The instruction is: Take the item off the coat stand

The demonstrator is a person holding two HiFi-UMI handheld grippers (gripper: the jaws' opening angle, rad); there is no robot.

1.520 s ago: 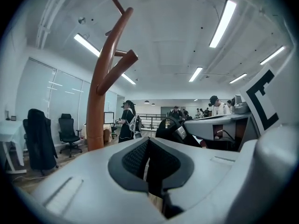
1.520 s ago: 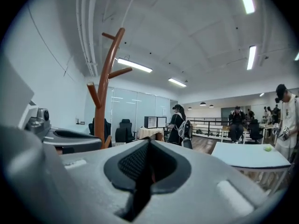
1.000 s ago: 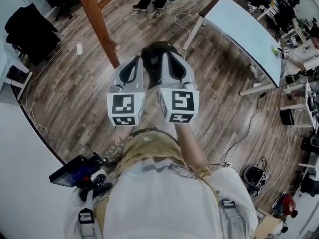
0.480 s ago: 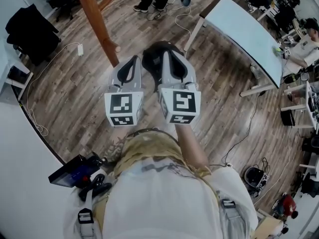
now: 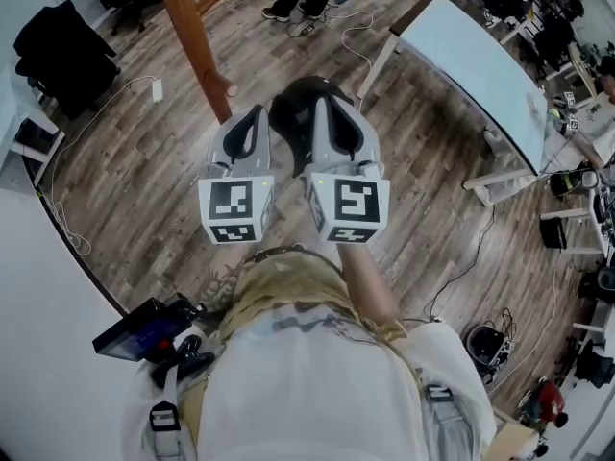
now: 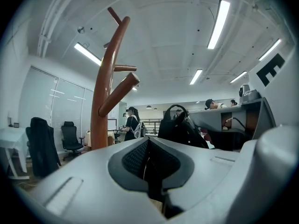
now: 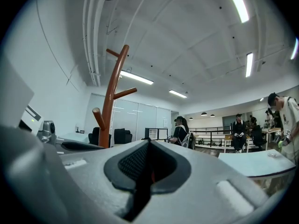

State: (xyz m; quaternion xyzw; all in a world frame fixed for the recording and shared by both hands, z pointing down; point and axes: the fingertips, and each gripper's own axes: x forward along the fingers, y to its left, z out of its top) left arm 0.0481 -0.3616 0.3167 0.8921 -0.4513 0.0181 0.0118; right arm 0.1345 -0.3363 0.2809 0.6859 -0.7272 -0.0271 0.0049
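Note:
The brown wooden coat stand (image 5: 192, 36) rises at the upper left of the head view, and its pegs are bare in the left gripper view (image 6: 105, 101) and the right gripper view (image 7: 110, 101). A black bag (image 5: 293, 113) hangs over the floor just in front of both grippers; its handle loop shows in the left gripper view (image 6: 180, 127). My right gripper (image 5: 322, 104) is shut, and a thin dark strap with a red fleck shows between its jaws (image 7: 147, 164). My left gripper (image 5: 252, 113) is beside it, jaws together (image 6: 147, 160), with nothing clearly in them.
A white table (image 5: 471, 56) stands to the right, with cables on the wood floor around it. A black chair (image 5: 58, 51) is at the far left. A person's feet (image 5: 288, 8) are beyond the stand, and other people (image 7: 182, 132) stand in the room.
Both grippers and the bag keep their places side by side. The view has shifted only slightly.

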